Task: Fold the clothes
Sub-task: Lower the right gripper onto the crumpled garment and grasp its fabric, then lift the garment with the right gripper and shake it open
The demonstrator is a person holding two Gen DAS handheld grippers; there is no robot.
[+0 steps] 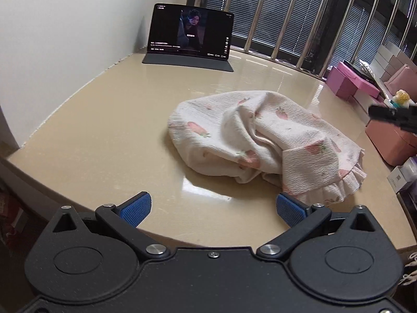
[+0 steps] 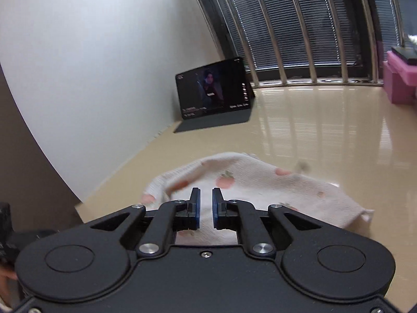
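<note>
A crumpled white garment with pink strawberry prints and a ruffled hem (image 1: 263,140) lies in a heap on the beige table (image 1: 104,120). My left gripper (image 1: 213,208) is open and empty, at the table's near edge just short of the ruffle. In the right wrist view the same garment (image 2: 250,190) lies under and ahead of my right gripper (image 2: 206,206), whose blue pads stand close together with a narrow gap and nothing between them. The right gripper's black tip also shows at the right edge of the left wrist view (image 1: 393,116).
A tablet playing video (image 1: 190,32) stands on a dark cover at the back left by the white wall. Pink boxes (image 1: 349,80) and other packages crowd the table's right side. A metal window railing (image 1: 286,13) runs along the back.
</note>
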